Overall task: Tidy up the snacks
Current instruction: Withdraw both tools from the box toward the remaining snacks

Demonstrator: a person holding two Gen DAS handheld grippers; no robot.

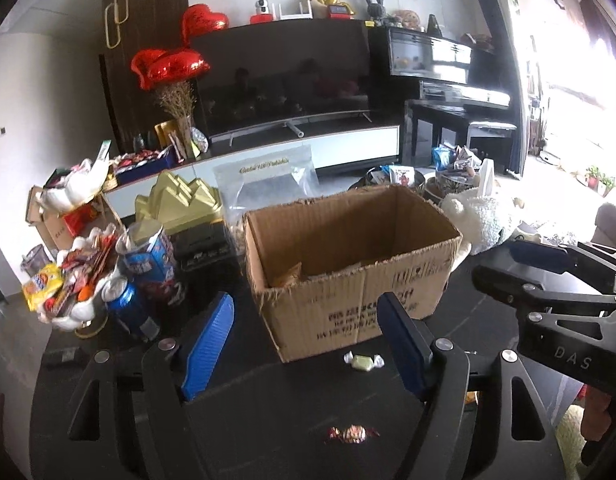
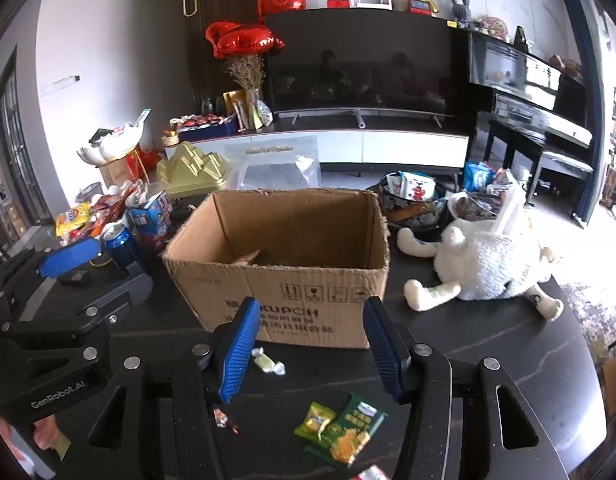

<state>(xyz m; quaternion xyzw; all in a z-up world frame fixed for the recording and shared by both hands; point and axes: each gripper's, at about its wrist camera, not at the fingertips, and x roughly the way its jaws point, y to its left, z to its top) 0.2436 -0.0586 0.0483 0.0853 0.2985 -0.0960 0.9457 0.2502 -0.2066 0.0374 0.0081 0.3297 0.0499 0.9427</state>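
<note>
An open cardboard box stands on the dark table, with a snack or two inside; it also shows in the right wrist view. A pale green wrapped candy lies in front of the box, also seen in the right wrist view. A red wrapped candy lies nearer to me. Two green snack packets lie on the table below my right gripper. My left gripper is open and empty above the candies. My right gripper is open and empty, facing the box.
A white plush toy lies right of the box. Bowls of snacks sit behind it. On the left are a blue can, a snack pile, a blue carton and a gold tin.
</note>
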